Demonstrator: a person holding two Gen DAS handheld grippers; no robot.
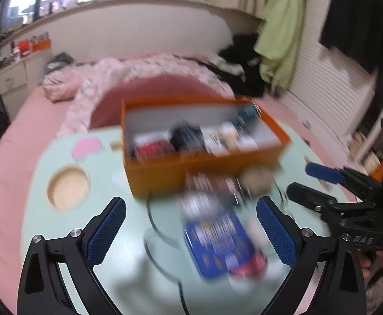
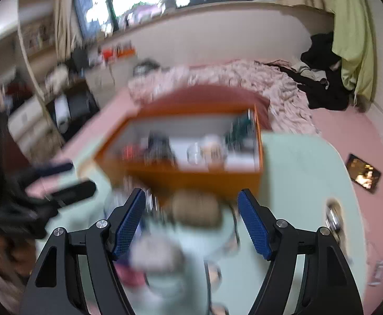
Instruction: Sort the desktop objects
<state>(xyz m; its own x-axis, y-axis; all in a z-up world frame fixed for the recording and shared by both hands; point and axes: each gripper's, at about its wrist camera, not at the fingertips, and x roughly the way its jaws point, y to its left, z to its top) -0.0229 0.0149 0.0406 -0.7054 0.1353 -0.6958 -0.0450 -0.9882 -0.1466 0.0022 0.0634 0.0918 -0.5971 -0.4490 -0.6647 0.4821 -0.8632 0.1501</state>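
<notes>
An orange box [image 1: 204, 165] stands on a mint-green table [image 1: 68, 236] with several blurred items inside. In front of it lie dark packets, a tan rounded object [image 1: 257, 181] and a blue tin [image 1: 217, 241]. My left gripper [image 1: 191, 204] is open above the table, and the blue tin lies between its fingers without touching the pads. My right gripper [image 2: 191, 194] is open too. The tan object [image 2: 196, 208] sits just past its fingertips, in front of the orange box [image 2: 191, 178]. Each gripper shows in the other's view: the right gripper [image 1: 300, 179] and the left gripper [image 2: 82, 177].
The table stands on a pink bed with a rumpled quilt [image 1: 138, 71] behind it. It has a round cup hole [image 1: 68, 186] and a pink object [image 1: 86, 145] at its left. A black cable [image 1: 154, 225] crosses the tabletop. A phone [image 2: 364, 170] lies on the bed to the right.
</notes>
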